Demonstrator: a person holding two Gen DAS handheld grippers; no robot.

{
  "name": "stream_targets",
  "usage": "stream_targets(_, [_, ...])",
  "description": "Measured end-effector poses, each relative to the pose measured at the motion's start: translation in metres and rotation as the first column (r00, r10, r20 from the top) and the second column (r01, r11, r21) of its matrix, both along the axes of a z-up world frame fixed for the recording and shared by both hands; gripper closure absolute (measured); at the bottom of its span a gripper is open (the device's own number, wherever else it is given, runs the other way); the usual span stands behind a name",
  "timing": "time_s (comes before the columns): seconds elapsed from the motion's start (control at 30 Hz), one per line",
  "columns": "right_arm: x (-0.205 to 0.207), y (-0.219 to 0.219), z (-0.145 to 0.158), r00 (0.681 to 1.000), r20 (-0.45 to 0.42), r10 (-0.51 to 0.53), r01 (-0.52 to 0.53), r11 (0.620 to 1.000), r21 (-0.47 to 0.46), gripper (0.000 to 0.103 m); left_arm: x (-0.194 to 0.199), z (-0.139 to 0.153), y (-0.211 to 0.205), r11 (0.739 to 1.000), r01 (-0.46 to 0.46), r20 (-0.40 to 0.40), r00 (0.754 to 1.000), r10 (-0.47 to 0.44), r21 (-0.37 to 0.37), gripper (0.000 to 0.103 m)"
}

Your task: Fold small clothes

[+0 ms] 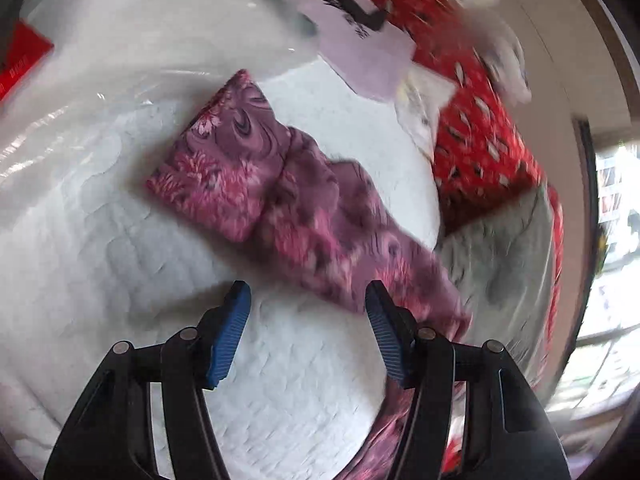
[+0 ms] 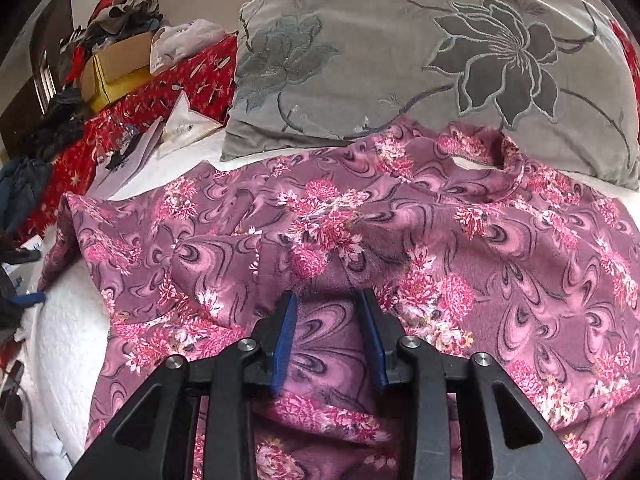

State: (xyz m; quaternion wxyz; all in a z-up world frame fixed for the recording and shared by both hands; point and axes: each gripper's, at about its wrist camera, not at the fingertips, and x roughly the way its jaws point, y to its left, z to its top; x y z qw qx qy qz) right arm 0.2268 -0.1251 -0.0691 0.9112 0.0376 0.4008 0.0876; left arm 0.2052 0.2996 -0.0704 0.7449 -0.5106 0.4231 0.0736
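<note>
My left claw (image 1: 308, 296) stands apart over bare white quilt (image 1: 120, 240), its right pad beside a fleecy floral top (image 1: 304, 216). My right claw (image 2: 329, 300) stands apart over that top (image 2: 328, 216), a fold between its pads. Only the right view shows the collar; beyond, a velvety grey pillow (image 2: 360, 60).

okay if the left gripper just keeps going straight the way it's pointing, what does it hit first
Most likely the white bedcover: the open left gripper points down at bare cover, with the pink floral garment just beyond its tips. Depth is unclear in the blur.
</note>
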Motion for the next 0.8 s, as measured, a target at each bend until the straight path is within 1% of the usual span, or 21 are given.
stream_targets(0.07, [0.002, 0.002, 0.0, 1.0, 0.0, 0.0, 0.0, 1.0, 0.004, 0.069, 0.01, -0.005, 0.007, 0.999, -0.044, 0.023, 0.999, 0.045, -0.02, 0.045])
stream_targets(0.13, [0.0, 0.003, 0.0, 1.0, 0.001, -0.001, 0.001, 1.0, -0.007, 0.069, 0.022, -0.01, 0.017, 0.998, -0.064, 0.021, 0.998, 0.065, -0.027, 0.045])
stream_targets(0.17, [-0.001, 0.005, 0.0, 1.0, 0.002, -0.001, 0.001, 1.0, -0.013, 0.069, 0.027, -0.014, 0.023, 0.997, -0.067, 0.012, 0.998, 0.068, -0.031, 0.048])
stream_targets(0.2, [0.0, -0.001, 0.001, 1.0, 0.002, 0.0, 0.0, 1.0, -0.013, 0.069, 0.029, -0.014, 0.028, 0.997, -0.063, 0.007, 0.998, 0.063, -0.032, 0.069])
stream_targets(0.23, [0.0, -0.001, 0.001, 1.0, 0.002, 0.0, 0.0, 1.0, -0.011, 0.069, 0.034, -0.013, 0.031, 0.999, -0.044, 0.019, 0.999, 0.044, -0.033, 0.087])
stream_targets(0.27, [-0.001, -0.001, 0.0, 1.0, 0.003, 0.0, 0.0, 1.0, -0.009, 0.069, 0.039, -0.01, 0.035, 1.0, -0.013, 0.026, 1.0, 0.013, -0.022, 0.1])
stream_targets(0.3, [-0.001, -0.001, 0.0, 1.0, 0.003, 0.0, 0.0, 1.0, -0.005, 0.069, 0.04, 0.0, 0.041, 1.0, -0.006, 0.034, 0.999, 0.005, 0.016, 0.1])
stream_targets(0.37, [0.0, -0.001, 0.0, 1.0, 0.005, 0.0, 0.0, 1.0, 0.001, 0.069, 0.042, 0.023, 0.049, 0.993, -0.009, 0.069, 0.998, 0.001, 0.115, 0.1])
stream_targets(0.4, [0.0, -0.001, -0.001, 1.0, 0.007, 0.0, 0.0, 1.0, 0.002, 0.069, 0.039, 0.04, 0.055, 0.984, -0.011, 0.1, 0.995, -0.007, 0.176, 0.1])
stream_targets(0.43, [-0.001, -0.001, -0.001, 1.0, 0.008, -0.001, 0.0, 1.0, 0.002, 0.069, 0.036, 0.051, 0.058, 0.976, -0.005, 0.121, 0.992, -0.022, 0.216, 0.1])
stream_targets(0.5, [-0.001, -0.002, -0.001, 1.0, 0.01, -0.001, 0.001, 1.0, 0.004, 0.069, 0.033, 0.059, 0.062, 0.964, 0.015, 0.129, 0.99, -0.051, 0.264, 0.1])
stream_targets(0.57, [-0.002, -0.002, -0.001, 1.0, 0.011, -0.001, 0.001, 1.0, 0.003, 0.069, 0.035, 0.051, 0.064, 0.95, 0.05, 0.087, 0.993, -0.081, 0.308, 0.099])
stream_targets(0.6, [-0.002, -0.002, -0.001, 1.0, 0.011, -0.002, 0.002, 1.0, 0.002, 0.069, 0.037, 0.044, 0.065, 0.949, 0.059, 0.07, 0.994, -0.085, 0.31, 0.099])
stream_targets(0.63, [-0.002, -0.002, -0.001, 1.0, 0.011, -0.002, 0.002, 1.0, 0.0, 0.069, 0.036, 0.03, 0.068, 0.958, 0.065, 0.049, 0.995, -0.081, 0.279, 0.099])
stream_targets(0.67, [-0.002, -0.002, -0.001, 1.0, 0.012, -0.002, 0.002, 1.0, -0.002, 0.069, 0.034, 0.02, 0.071, 0.971, 0.064, 0.045, 0.996, -0.077, 0.231, 0.097])
stream_targets(0.7, [-0.002, -0.001, 0.0, 1.0, 0.012, -0.003, 0.003, 1.0, -0.003, 0.069, 0.031, 0.012, 0.074, 0.982, 0.058, 0.047, 0.997, -0.068, 0.18, 0.09])
stream_targets(0.73, [-0.003, -0.002, 0.0, 1.0, 0.011, -0.003, 0.003, 1.0, -0.002, 0.069, 0.028, -0.002, 0.079, 0.994, 0.038, 0.056, 0.997, -0.043, 0.098, 0.084])
stream_targets(0.77, [-0.003, -0.002, -0.001, 1.0, 0.011, -0.003, 0.003, 1.0, -0.001, 0.069, 0.028, -0.007, 0.081, 0.998, 0.027, 0.062, 0.998, -0.031, 0.059, 0.069])
stream_targets(0.8, [-0.003, -0.002, 0.0, 1.0, 0.012, -0.003, 0.003, 1.0, -0.001, 0.069, 0.028, -0.014, 0.084, 1.0, 0.006, 0.066, 0.998, -0.007, 0.018, 0.057])
